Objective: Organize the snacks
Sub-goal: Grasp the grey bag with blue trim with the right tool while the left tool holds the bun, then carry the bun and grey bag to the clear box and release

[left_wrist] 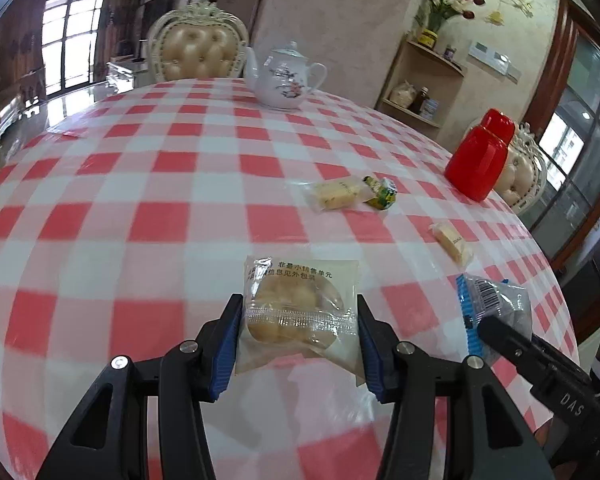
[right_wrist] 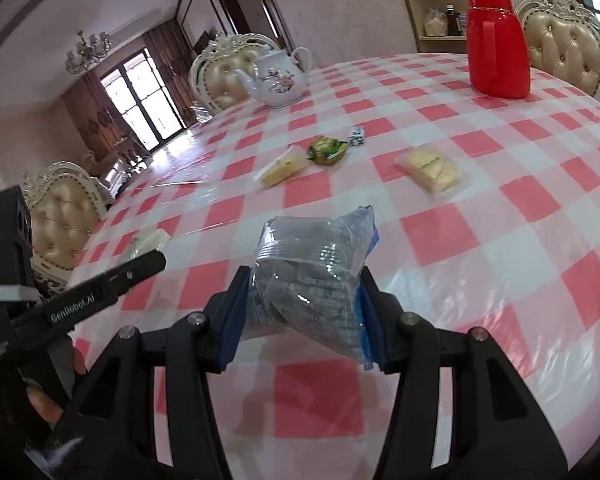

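The left tool (left_wrist: 298,322) pinched a clear-wrapped bun packet (left_wrist: 296,312) above the checked surface (left_wrist: 160,208), while the right tool (right_wrist: 300,312) gripped a blue-edged snack pouch (right_wrist: 314,276) between its pads. Farther off lay two pale wrapped cakes (right_wrist: 430,170) (right_wrist: 282,168) and a green packet (right_wrist: 326,150). A white teapot (left_wrist: 284,76) and a red flask (right_wrist: 496,40) stood at the far edge.
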Demonstrator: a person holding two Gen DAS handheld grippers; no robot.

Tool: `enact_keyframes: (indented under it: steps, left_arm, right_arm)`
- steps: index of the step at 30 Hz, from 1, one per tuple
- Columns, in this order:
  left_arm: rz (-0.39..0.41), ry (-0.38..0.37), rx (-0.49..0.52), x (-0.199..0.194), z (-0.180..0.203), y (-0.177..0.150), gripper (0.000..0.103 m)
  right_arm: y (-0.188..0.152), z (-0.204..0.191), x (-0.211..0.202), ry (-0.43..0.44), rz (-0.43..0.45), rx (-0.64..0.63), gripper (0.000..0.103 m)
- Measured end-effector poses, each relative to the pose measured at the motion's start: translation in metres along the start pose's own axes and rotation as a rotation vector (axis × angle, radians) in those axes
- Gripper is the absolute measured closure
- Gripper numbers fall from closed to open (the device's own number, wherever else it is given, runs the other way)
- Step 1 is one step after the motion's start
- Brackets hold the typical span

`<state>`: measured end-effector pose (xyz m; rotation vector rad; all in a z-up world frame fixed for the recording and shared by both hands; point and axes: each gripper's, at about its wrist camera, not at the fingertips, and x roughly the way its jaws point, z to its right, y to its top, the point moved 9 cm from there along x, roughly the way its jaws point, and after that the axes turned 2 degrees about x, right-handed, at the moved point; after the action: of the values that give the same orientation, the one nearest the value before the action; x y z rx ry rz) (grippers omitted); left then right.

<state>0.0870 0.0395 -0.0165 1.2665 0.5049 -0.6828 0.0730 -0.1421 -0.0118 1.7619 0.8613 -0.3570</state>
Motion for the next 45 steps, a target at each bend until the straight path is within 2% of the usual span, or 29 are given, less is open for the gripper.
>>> enact_keyframes:
  steps: [5, 8, 10, 19, 29, 36, 45]
  left_arm:
    - [0.031, 0.034, -0.06, -0.026, -0.023, -0.019, 0.05]
    - [0.06, 0.072, -0.064, -0.041, -0.031, -0.028, 0.051]
    - [0.06, 0.069, -0.072, -0.049, -0.034, -0.038, 0.05]
    - [0.108, 0.134, -0.009, -0.1, -0.044, -0.067, 0.05]
    - [0.155, 0.187, -0.001, -0.163, -0.084, -0.089, 0.05]
    - [0.181, 0.259, -0.011, -0.199, -0.125, -0.105, 0.05]
    - [0.2, 0.362, -0.079, -0.241, -0.194, -0.13, 0.05]
  right_arm:
    - [-0.016, -0.019, -0.013, 0.042, 0.006, -0.016, 0.048]
    - [-0.029, -0.028, -0.02, 0.051, 0.009, -0.025, 0.048]
    - [-0.035, -0.033, -0.025, 0.059, 0.013, -0.028, 0.048]
    - [-0.059, -0.053, -0.049, 0.095, 0.044, -0.023, 0.048]
    - [-0.087, -0.092, -0.057, 0.162, 0.027, -0.044, 0.048]
    - [-0.107, -0.144, -0.055, 0.224, 0.001, -0.111, 0.048]
    - [-0.15, -0.237, -0.051, 0.346, -0.067, -0.263, 0.048]
